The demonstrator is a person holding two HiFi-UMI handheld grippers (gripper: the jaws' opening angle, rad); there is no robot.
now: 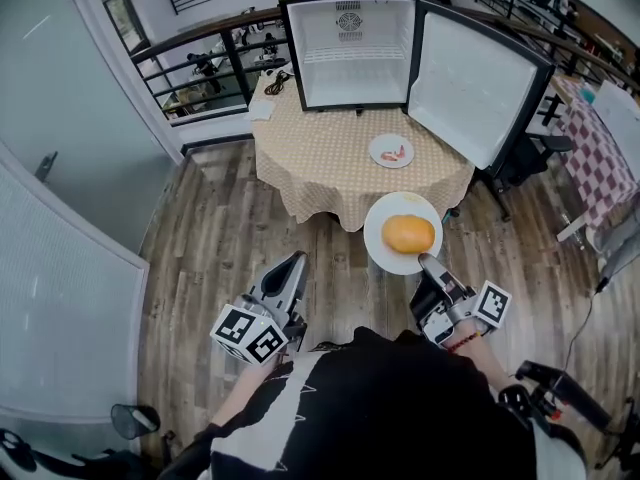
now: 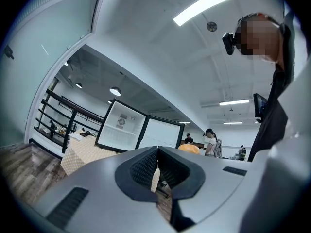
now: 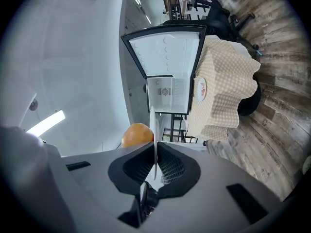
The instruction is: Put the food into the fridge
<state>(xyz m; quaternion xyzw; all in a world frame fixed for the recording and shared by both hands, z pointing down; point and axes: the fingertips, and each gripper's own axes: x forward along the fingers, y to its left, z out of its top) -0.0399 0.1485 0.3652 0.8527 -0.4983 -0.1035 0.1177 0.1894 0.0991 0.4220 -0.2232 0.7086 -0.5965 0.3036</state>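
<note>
The grey left gripper (image 2: 157, 155) has its dark ribbed fingers (image 2: 144, 170) pressed together, empty. Past them at eleven o'clock, an open black-framed white fridge (image 2: 121, 124) stands on the beige-checked bench (image 2: 80, 155); an orange round lump (image 2: 188, 148) peeks at one o'clock.
</note>
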